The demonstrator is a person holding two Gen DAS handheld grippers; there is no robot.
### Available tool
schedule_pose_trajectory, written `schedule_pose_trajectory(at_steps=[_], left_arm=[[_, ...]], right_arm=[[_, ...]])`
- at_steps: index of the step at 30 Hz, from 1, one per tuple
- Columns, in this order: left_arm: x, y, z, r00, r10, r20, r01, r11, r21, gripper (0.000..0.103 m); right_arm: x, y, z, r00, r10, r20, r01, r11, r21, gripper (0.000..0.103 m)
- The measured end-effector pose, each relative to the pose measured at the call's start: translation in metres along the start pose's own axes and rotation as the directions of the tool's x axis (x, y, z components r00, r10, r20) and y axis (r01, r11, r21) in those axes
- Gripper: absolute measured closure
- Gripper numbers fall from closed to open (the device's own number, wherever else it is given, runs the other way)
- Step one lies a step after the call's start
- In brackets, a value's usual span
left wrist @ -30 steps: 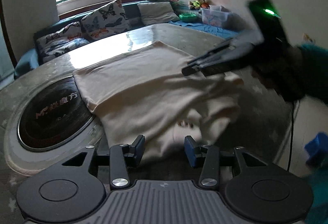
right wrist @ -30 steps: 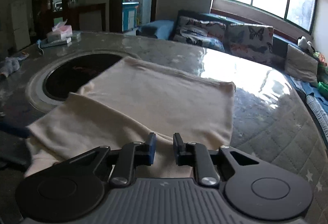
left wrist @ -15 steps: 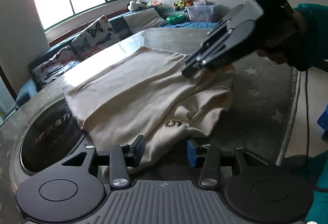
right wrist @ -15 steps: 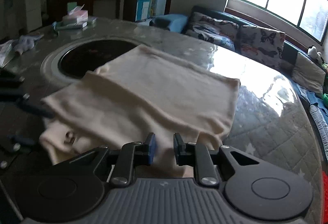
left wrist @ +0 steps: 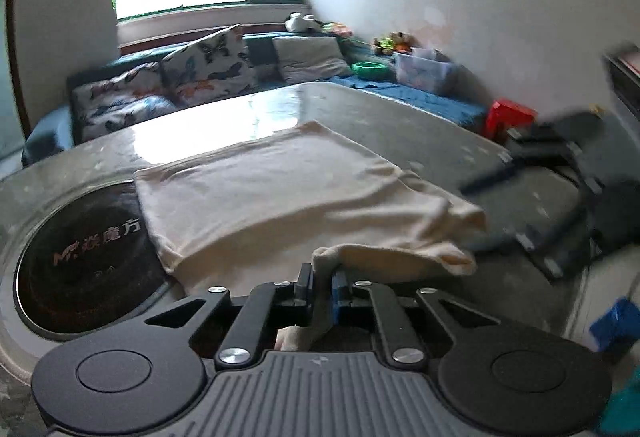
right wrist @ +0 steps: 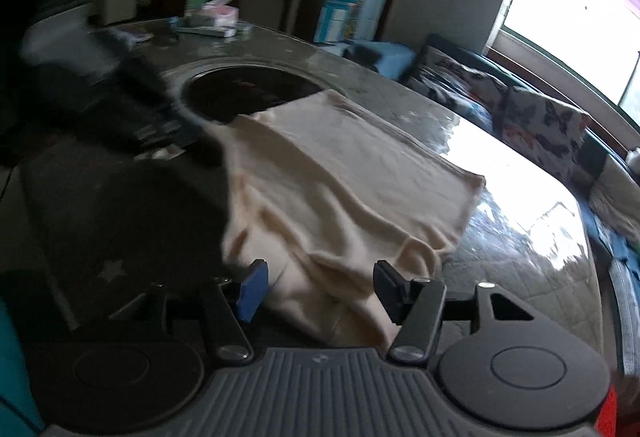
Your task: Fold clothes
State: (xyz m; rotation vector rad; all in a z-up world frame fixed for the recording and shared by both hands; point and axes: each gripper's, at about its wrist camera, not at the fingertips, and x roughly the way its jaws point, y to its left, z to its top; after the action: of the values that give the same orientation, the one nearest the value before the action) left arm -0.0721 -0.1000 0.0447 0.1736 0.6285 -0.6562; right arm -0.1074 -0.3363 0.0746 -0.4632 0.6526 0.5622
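A cream garment (left wrist: 280, 189) lies partly folded on the round marble table (left wrist: 400, 121); it also shows in the right wrist view (right wrist: 340, 193). My left gripper (left wrist: 322, 287) is shut on the garment's near edge, with cloth pinched between its fingers. It shows blurred at the left of the right wrist view (right wrist: 160, 105), at the garment's corner. My right gripper (right wrist: 318, 289) is open, with the garment's near edge lying between its fingers. It appears blurred at the right of the left wrist view (left wrist: 540, 173).
A black round inset (left wrist: 80, 257) sits in the table beside the garment. A sofa with butterfly cushions (left wrist: 180, 85) runs behind the table. A tissue box (right wrist: 220, 15) and small items lie at the table's far side. A red stool (left wrist: 508, 117) stands beyond the edge.
My left gripper has closed on the garment's near edge. My right gripper has opened and moved back to the garment's near side.
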Motion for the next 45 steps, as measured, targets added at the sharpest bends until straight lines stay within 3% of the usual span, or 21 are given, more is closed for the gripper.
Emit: schedule_pose_trajectory(at_steps=[3,7,9,11,12,14,17,22,25,26,29,37,45], left_arm=[[0.01,0.013,0.01,1.0,-0.027,-0.015,0.026,0.999,-0.047,0.094],[0.015,0.018,0.012,0.999,-0.045,-0.031,0.043,0.998,-0.054,0.094],[0.015,0.018,0.011,0.998,-0.049,-0.037,0.047,0.998,-0.045,0.093],[0.012,0.018,0.008,0.998,-0.05,-0.036,0.049,0.998,-0.034,0.088],[0.008,0.017,0.006,0.998,-0.047,-0.032,0.046,0.999,-0.023,0.086],[0.001,0.012,0.001,0.999,-0.041,-0.023,0.042,0.999,0.011,0.071],[-0.008,0.007,-0.011,1.0,-0.02,-0.016,0.022,0.996,0.087,0.06],[-0.011,0.003,-0.025,0.999,0.002,-0.033,0.004,0.987,0.158,0.06],[-0.008,0.004,-0.029,0.999,0.025,-0.042,-0.016,0.982,0.188,0.064],[-0.007,0.004,-0.031,0.998,0.032,-0.045,-0.023,0.98,0.198,0.077],[-0.009,0.006,-0.033,0.999,0.013,-0.046,-0.004,0.982,0.191,0.093],[-0.042,0.001,-0.034,0.999,-0.046,-0.024,0.049,0.989,0.142,0.098],[-0.106,-0.013,-0.052,0.985,-0.159,-0.063,0.164,0.983,0.079,0.098]], right_arm=[[0.002,0.009,-0.002,1.0,0.02,0.015,-0.019,0.999,-0.048,0.034],[0.016,0.017,0.001,0.999,-0.016,0.035,0.019,0.996,-0.092,0.035],[0.023,0.013,0.003,0.999,-0.024,0.035,0.027,0.996,-0.08,0.041],[0.033,0.006,0.006,1.0,-0.021,0.019,0.022,0.999,-0.049,0.064],[0.036,0.002,0.006,1.0,-0.008,0.01,0.008,1.0,-0.027,0.067],[0.041,-0.006,0.007,1.0,0.018,0.002,-0.018,1.0,0.014,0.076],[0.04,-0.015,0.008,0.999,0.052,0.002,-0.052,0.997,0.061,0.082],[0.039,-0.023,0.009,0.998,0.064,0.006,-0.064,0.993,0.102,0.084],[0.039,-0.023,0.01,0.998,0.062,0.011,-0.063,0.992,0.112,0.087],[0.039,-0.022,0.01,0.998,0.06,0.012,-0.061,0.991,0.115,0.089],[0.036,-0.019,0.008,0.998,0.052,0.025,-0.055,0.991,0.119,0.094],[0.003,-0.009,0.007,0.995,0.065,0.072,-0.071,0.994,0.084,0.095],[-0.07,0.015,-0.007,0.976,0.21,0.05,-0.214,0.974,0.08,0.095]])
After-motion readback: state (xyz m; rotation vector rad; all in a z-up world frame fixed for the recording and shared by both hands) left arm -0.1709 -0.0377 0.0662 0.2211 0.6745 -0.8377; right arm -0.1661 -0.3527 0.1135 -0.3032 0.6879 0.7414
